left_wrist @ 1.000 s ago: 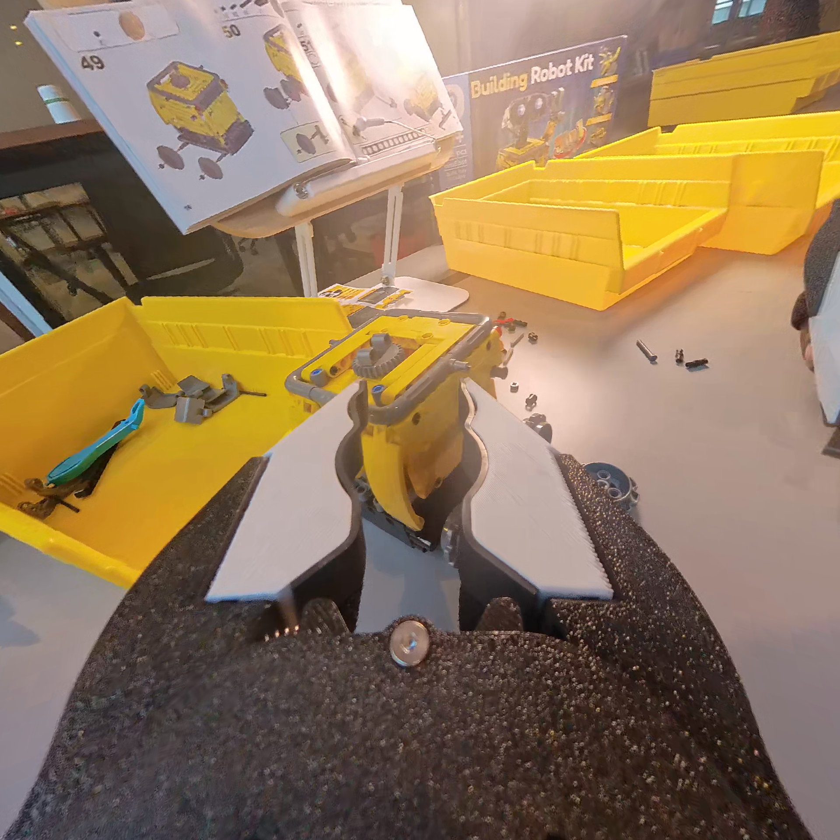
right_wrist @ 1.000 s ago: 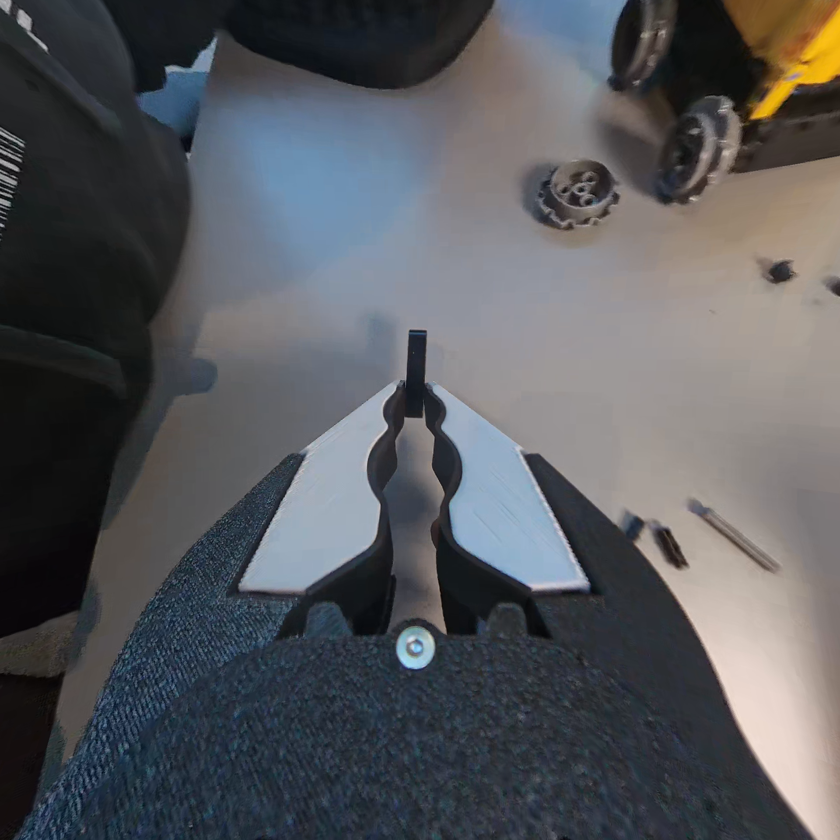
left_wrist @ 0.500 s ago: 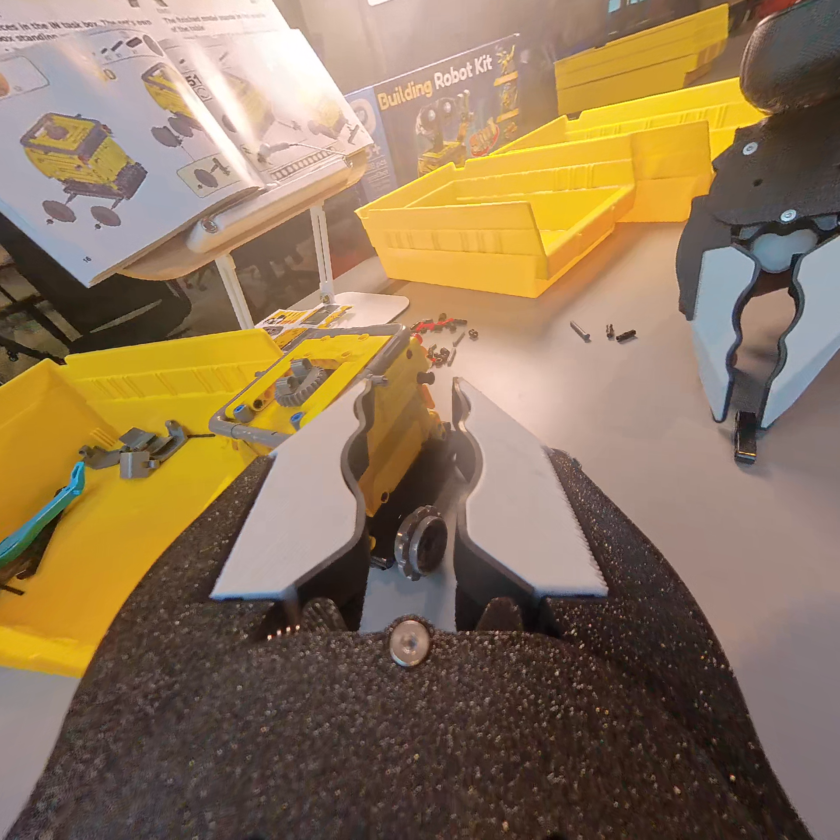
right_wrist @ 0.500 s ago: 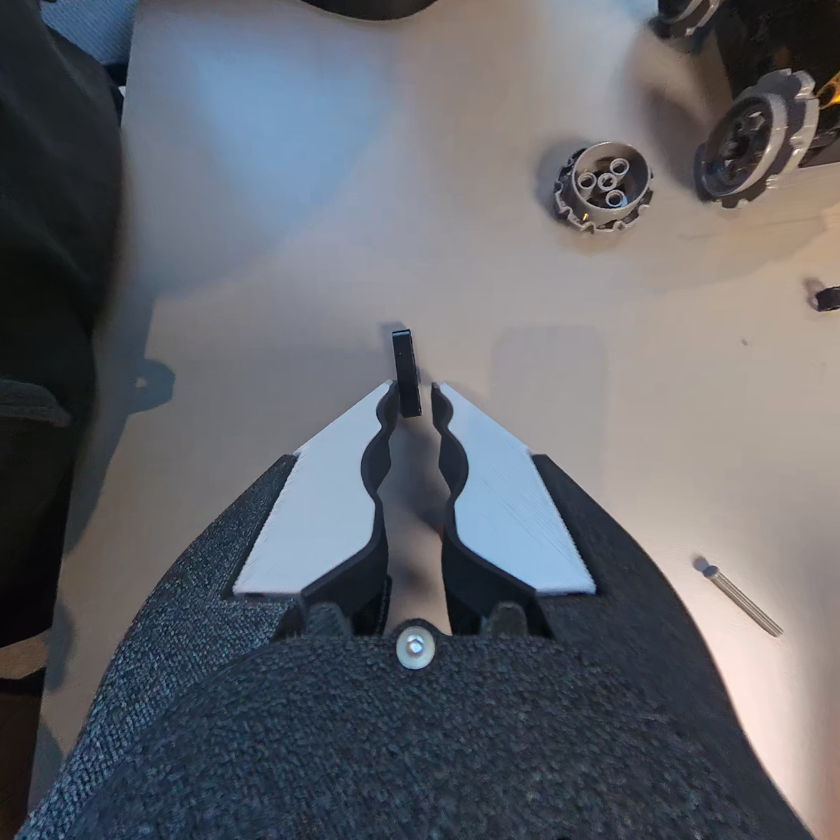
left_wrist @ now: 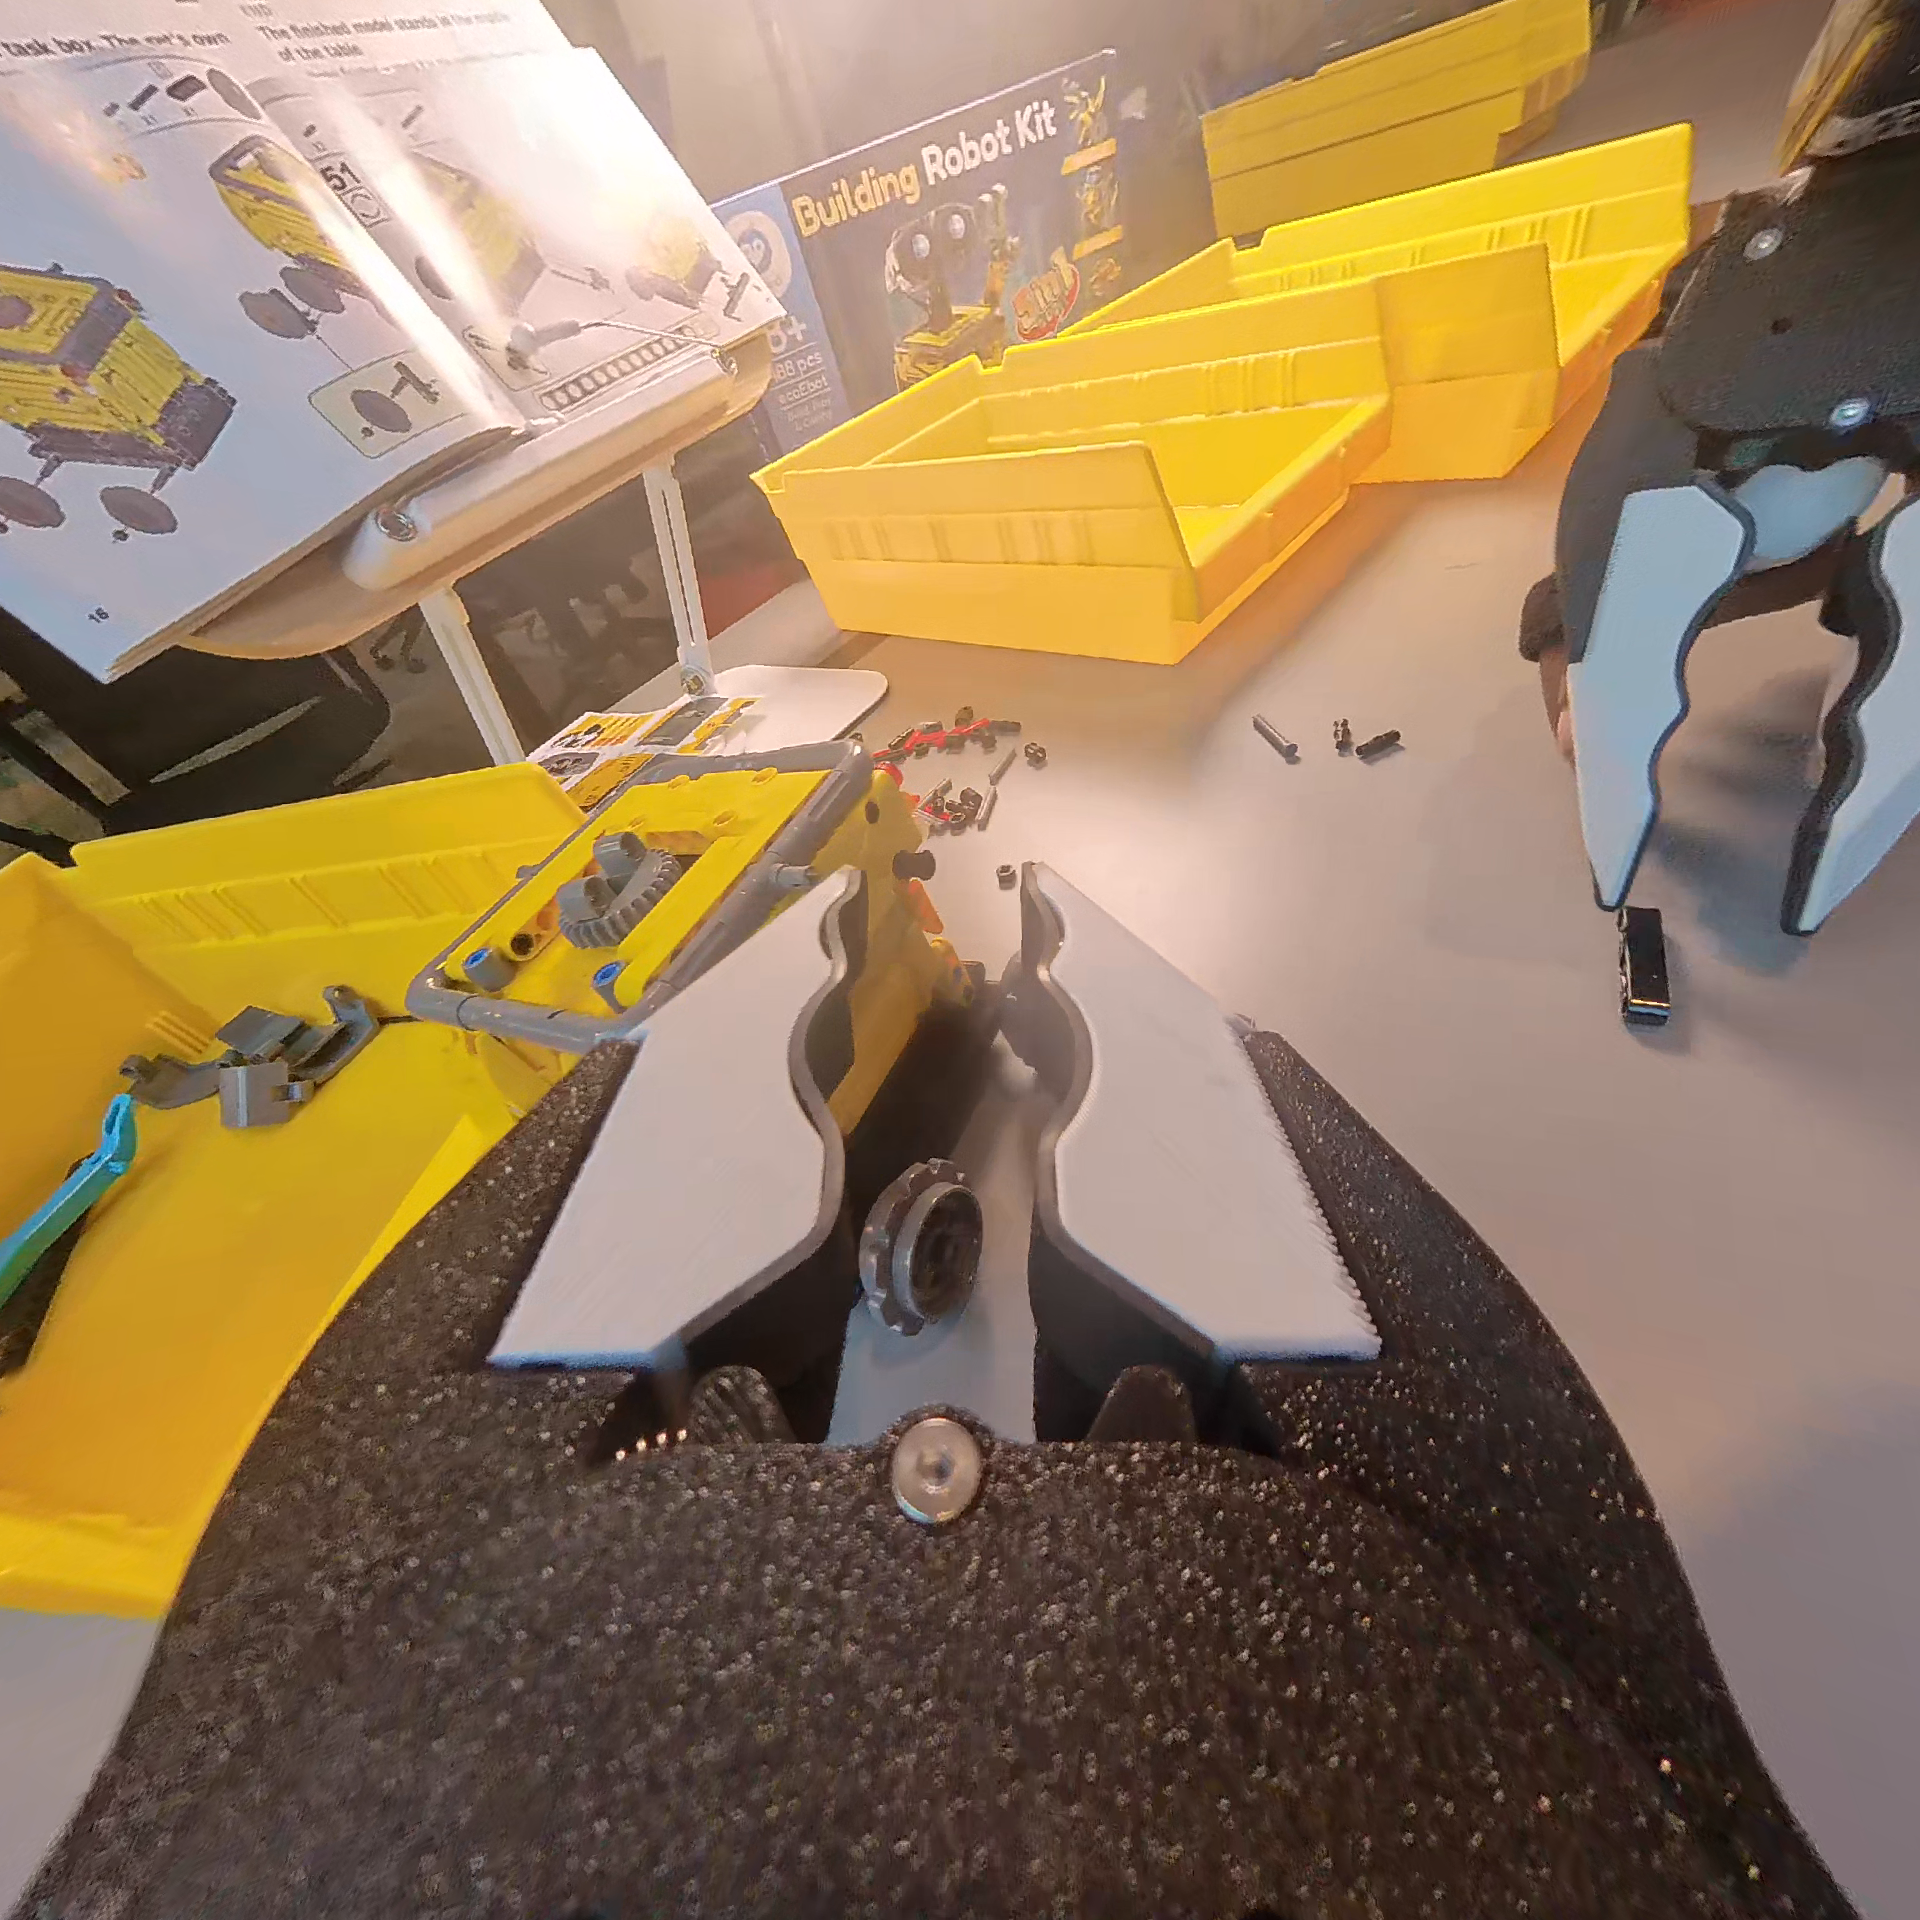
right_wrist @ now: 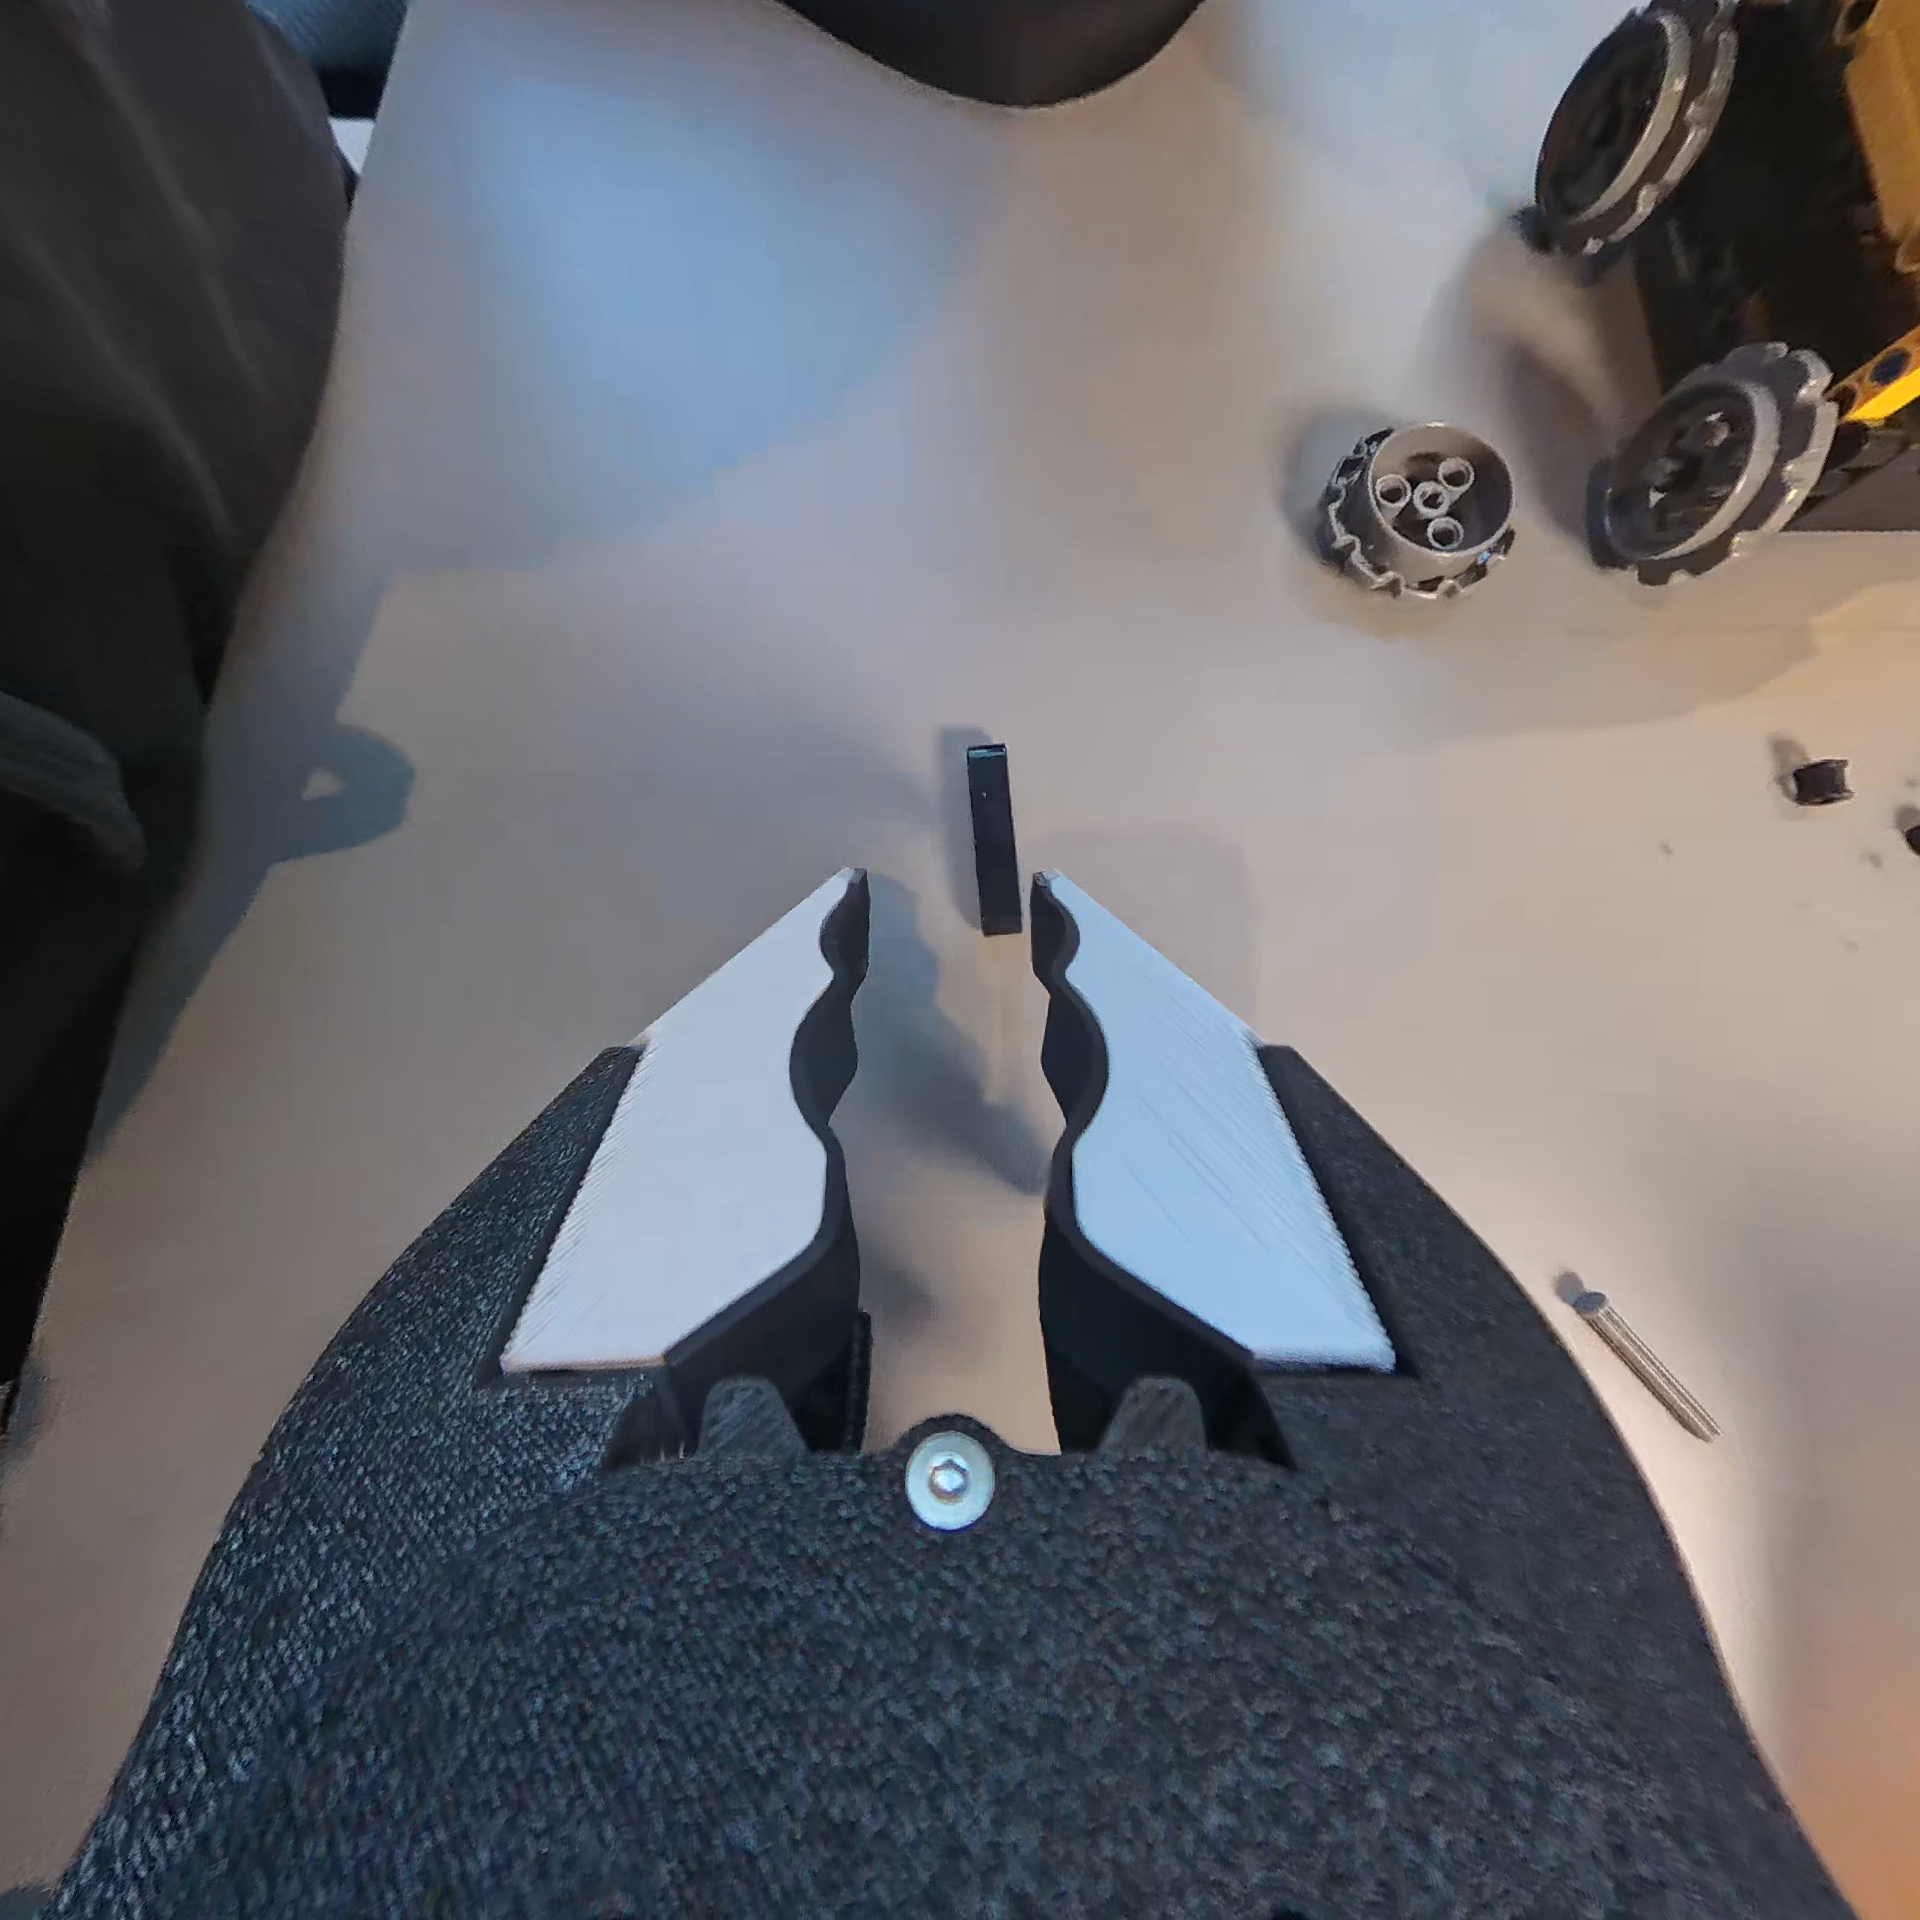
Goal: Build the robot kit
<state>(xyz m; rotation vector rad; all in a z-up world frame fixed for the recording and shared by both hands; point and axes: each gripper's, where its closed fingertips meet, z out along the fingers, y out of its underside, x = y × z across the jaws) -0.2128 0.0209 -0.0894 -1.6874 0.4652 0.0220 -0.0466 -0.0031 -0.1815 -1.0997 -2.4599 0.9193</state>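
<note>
Straddling a yellow plastic brick model, left hand-held gripper released — right hand-held gripper parted, slim black bar loose.

1. I see an open paper instruction booklet resting tilted on a white metal stand.
2. Behind the stand a dark cardboard kit box stands upright, just beside a row of yellow plastic bins.
3. The near yellow plastic tray on my left holds grey plastic brackets and a teal flat tool.
4. On the grey table a loose grey toothed wheel lies flat, with a thin metal pin well apart from it.
</note>
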